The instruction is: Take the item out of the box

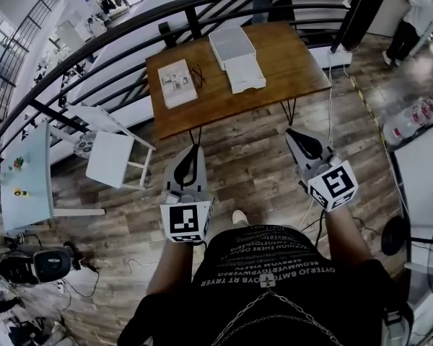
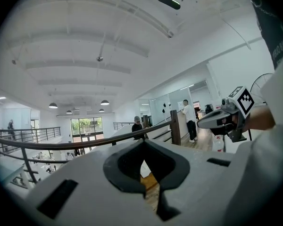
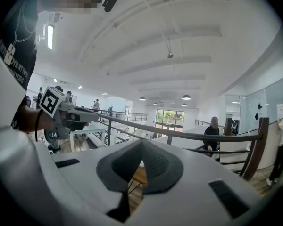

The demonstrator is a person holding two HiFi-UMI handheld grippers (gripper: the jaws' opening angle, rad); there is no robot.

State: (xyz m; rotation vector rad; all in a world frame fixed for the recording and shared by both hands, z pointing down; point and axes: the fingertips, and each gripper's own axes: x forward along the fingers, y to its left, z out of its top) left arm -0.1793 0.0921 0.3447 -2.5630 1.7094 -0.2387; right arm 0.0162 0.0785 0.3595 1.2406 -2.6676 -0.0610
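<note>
A white box [image 1: 232, 49] lies on the wooden table [image 1: 289, 63] far ahead, with a white flat part [image 1: 245, 75] against its near side. I cannot see what is inside it. Both grippers are held up in the air well short of the table, over the wood floor. My left gripper [image 1: 193, 150] is shut with nothing between its pads [image 2: 144, 144]. My right gripper [image 1: 294, 134] is likewise shut and empty [image 3: 141, 144]. Each gripper view catches the other gripper off to the side: the right one [image 2: 226, 117], the left one [image 3: 61, 114].
A printed booklet [image 1: 177, 82] and a small dark object [image 1: 198, 75] lie on the table's left half. A black railing [image 1: 130, 29] runs behind the table. A white chair [image 1: 110, 157] stands at the left, bottles [image 1: 411, 117] at the right. A person [image 1: 411, 20] stands far right.
</note>
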